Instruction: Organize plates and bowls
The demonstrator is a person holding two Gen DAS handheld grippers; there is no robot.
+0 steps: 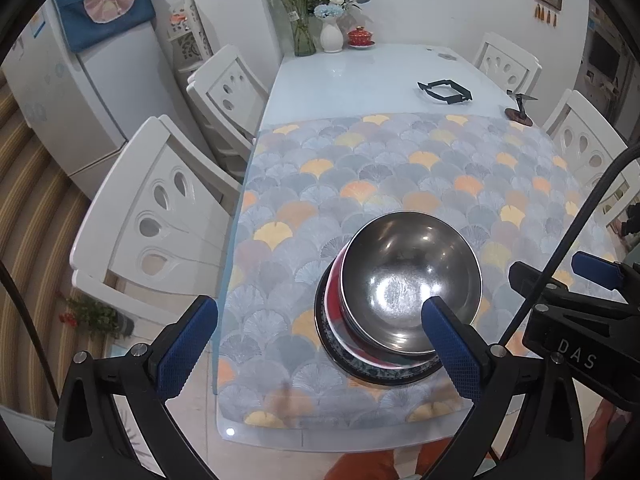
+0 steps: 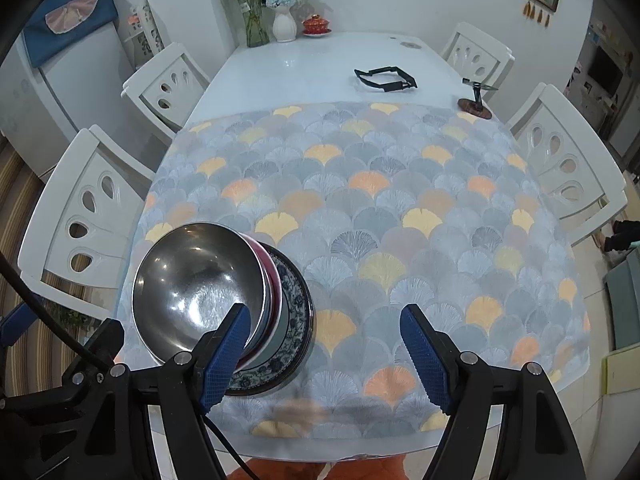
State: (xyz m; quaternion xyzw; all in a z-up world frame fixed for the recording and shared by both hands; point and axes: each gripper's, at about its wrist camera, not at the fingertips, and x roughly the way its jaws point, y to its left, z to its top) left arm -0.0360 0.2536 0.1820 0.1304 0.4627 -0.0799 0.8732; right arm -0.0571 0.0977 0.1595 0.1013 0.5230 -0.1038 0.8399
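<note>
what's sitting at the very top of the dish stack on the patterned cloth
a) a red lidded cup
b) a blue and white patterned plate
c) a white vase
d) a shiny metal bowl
d: the metal bowl sits uppermost, nested over a red-rimmed dish, with the blue and white plate at the bottom of the stack.

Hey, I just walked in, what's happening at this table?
A person is tidying dishes with two handheld tongs. A steel bowl sits nested on a red bowl, both stacked on a blue patterned plate near the front of the table. The left tongs and right tongs both hang open above the stack, holding nothing.
</note>
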